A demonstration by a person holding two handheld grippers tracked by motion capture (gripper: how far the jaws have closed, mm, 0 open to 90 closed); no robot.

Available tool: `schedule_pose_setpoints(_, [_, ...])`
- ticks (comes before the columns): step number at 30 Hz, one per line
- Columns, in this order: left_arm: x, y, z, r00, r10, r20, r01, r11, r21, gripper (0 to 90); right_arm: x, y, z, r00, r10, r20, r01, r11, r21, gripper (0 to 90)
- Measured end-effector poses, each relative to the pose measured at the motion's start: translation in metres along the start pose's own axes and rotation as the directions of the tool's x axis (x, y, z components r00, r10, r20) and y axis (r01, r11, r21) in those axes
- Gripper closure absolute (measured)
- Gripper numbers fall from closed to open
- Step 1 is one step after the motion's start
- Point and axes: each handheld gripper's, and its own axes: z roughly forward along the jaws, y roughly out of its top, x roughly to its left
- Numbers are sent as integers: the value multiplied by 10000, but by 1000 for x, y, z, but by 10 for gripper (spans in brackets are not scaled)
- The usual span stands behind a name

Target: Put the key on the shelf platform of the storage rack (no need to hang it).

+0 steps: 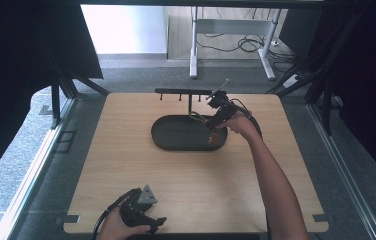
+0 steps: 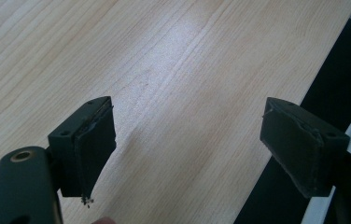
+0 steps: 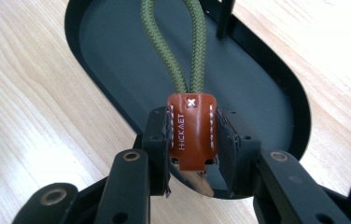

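My right gripper (image 3: pixel 193 140) is shut on a keychain's brown leather tab (image 3: pixel 191 133), from which an olive-green cord loop (image 3: pixel 178 46) runs away over the black oval tray (image 3: pixel 108 56). From above, that gripper (image 1: pixel 215 125) hovers over the right end of the tray (image 1: pixel 176 135), below a black hook rack (image 1: pixel 182 92) on a post. My left gripper (image 1: pixel 148 220) rests at the table's near edge in a hand. Its jaws stand wide apart over bare wood (image 2: pixel 183 135), nothing between them.
The wooden table (image 1: pixel 191 175) has free surface all around the tray. Dark curtains flank both sides. A desk frame and cables (image 1: pixel 246 42) stand on the floor beyond the far edge.
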Motion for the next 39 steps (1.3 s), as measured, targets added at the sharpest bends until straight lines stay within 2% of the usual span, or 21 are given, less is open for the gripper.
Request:
schedule_pose_setpoints(7, [0,0,0,10000,-74,1,74,9999,-69,187,-5,-1,7,9999,50,124,-50,10000,67,668])
schedule_pose_setpoints(17, [0,0,1,10000,-83,31,83,10000,-46,187,-9,-18,37,9996,195,208,-208,9976,653,655])
schedule_pose_setpoints(22, [1,0,1,10000,-58,24,58,10000,14,187,-11,-26,48,9993,244,277,-267,9959,869,581])
schedule_pose_setpoints(32, [0,0,2,10000,-97,20,97,10000,-22,187,-7,-33,34,9991,349,231,-359,9984,426,533])
schedule_pose_setpoints(39, [0,0,2,10000,-40,-9,40,10000,37,187,2,-41,15,9999,141,15,-141,9996,-248,525])
